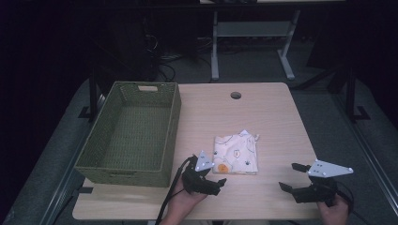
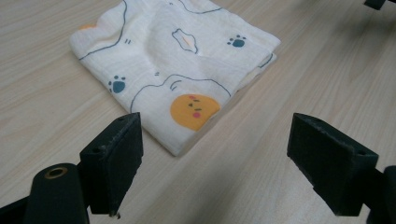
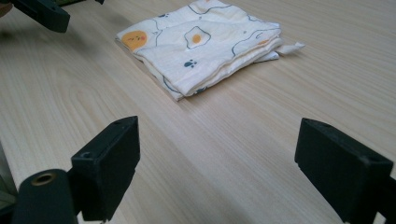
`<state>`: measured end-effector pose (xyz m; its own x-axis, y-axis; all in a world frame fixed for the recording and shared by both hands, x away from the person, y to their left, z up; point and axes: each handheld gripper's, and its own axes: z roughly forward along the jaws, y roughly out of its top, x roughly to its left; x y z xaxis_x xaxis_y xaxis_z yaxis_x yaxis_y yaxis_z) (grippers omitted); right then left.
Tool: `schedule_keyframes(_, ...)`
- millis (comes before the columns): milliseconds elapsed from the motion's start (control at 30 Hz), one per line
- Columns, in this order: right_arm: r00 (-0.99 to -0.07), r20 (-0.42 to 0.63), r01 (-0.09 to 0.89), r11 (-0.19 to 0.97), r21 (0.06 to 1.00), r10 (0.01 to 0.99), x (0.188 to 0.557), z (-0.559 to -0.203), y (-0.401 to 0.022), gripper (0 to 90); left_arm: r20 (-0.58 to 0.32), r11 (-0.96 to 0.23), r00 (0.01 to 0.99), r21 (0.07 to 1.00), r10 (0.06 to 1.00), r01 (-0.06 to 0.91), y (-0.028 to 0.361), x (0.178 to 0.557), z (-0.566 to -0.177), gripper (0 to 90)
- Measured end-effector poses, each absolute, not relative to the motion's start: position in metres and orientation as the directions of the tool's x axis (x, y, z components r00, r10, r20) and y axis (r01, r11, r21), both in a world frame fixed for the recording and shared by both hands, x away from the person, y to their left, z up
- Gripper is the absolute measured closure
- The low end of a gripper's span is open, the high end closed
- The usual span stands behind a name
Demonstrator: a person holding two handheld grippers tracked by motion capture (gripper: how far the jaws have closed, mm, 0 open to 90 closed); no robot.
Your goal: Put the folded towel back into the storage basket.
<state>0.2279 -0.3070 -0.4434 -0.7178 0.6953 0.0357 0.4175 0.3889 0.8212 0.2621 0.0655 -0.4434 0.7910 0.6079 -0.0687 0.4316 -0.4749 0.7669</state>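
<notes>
A: Where is the folded cloth [image 1: 236,154]?
B: Flat on the wooden bench [image 1: 263,112], right of a green woven basket [image 1: 129,133].
A: And the claws?
B: The left claw [image 1: 217,175], jaws apart, sits just beside the cloth's near corner. The right claw [image 1: 292,176], also apart, holds nothing, well away.

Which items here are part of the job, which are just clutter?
In play: folded cream printed cloth; left gripper, open beside it; right gripper, open; probably the green woven basket.
Lying about: round hole in wooden table; white desk frame behind.
</notes>
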Motion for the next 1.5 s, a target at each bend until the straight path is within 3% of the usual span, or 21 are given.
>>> schedule_keyframes(500, -0.712, 0.034, 0.418, 0.385, 0.823, 0.701, 0.227, -0.443, -0.304, 13.5, -0.06, -0.473, 0.794, 0.776, 0.604, 0.418, 0.063, 0.271, -0.434, 18.1)
schedule_keyframes(900, -0.713, 0.039, 0.417, 0.378, 0.827, 0.7, 0.227, -0.442, -0.306, 13.5, 0.001, -0.525, 0.811, 0.763, 0.585, 0.377, 0.029, 0.293, -0.419, 18.5)
schedule_keyframes(1200, -0.716, 0.041, 0.414, 0.377, 0.829, 0.697, 0.227, -0.442, -0.306, 13.5, -0.038, -0.518, 0.794, 0.738, 0.607, 0.432, 0.008, 0.325, -0.434, 21.2)
schedule_keyframes(1500, -0.717, 0.041, 0.41, 0.373, 0.832, 0.696, 0.227, -0.442, -0.307, 13.5, -0.022, -0.55, 0.781, 0.698, 0.624, 0.459, -0.007, 0.343, -0.45, 22.5)
